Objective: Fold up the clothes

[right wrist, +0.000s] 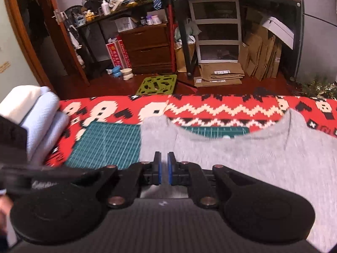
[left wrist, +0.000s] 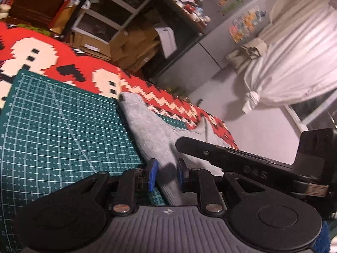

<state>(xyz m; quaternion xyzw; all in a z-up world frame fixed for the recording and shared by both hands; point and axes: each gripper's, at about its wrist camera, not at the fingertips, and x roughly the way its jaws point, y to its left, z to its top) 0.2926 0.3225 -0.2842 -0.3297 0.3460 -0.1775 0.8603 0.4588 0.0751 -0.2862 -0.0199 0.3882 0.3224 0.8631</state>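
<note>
A grey garment (right wrist: 242,158) lies spread on the green cutting mat (right wrist: 105,143), its scooped neckline toward the far edge. My right gripper (right wrist: 164,168) sits over the garment's left part. Its blue pads (right wrist: 159,168) are almost together, with grey cloth in the narrow gap. In the left wrist view, my left gripper (left wrist: 166,175) straddles the garment's (left wrist: 147,126) long edge, open, with a strip of cloth between the pads (left wrist: 152,174). The right gripper's black body (left wrist: 231,160) reaches in just beside it, tip down on the cloth.
A red, white and black patterned cover (right wrist: 210,109) lies under the mat. Rolled white and pale blue towels (right wrist: 38,113) sit at the left end. Shelves, drawers and flattened cardboard (right wrist: 221,73) stand beyond; a fridge (left wrist: 221,31) and a white curtain (left wrist: 294,63) stand to the right.
</note>
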